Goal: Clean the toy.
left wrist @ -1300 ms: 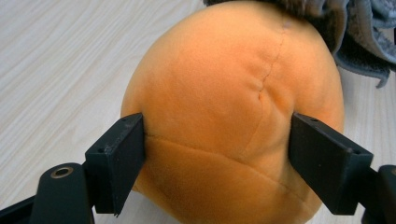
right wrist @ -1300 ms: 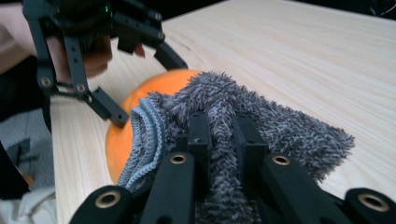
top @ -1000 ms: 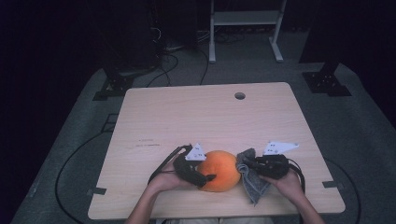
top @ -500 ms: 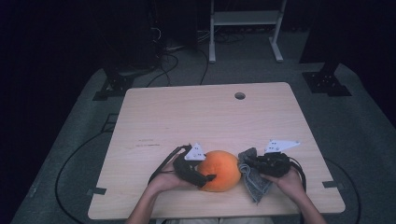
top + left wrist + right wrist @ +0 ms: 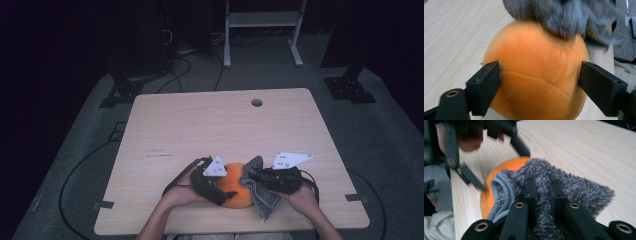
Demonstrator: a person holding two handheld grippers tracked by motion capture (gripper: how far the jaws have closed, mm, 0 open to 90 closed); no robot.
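My left gripper point(image 5: 539, 82) has just been opening its jaws; they straddle the orange ball point(image 5: 536, 75) on the desk point(image 5: 225, 130), the pads seemingly just off its sides. My right gripper point(image 5: 541, 192) is clamped on the grey cloth point(image 5: 564, 182), draped against the ball's far side.

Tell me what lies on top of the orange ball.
A grey fluffy cloth, clamped in the right gripper, drapes over the orange ball's far top. The ball's surface beneath the cloth is covered, so nothing can be told of it.
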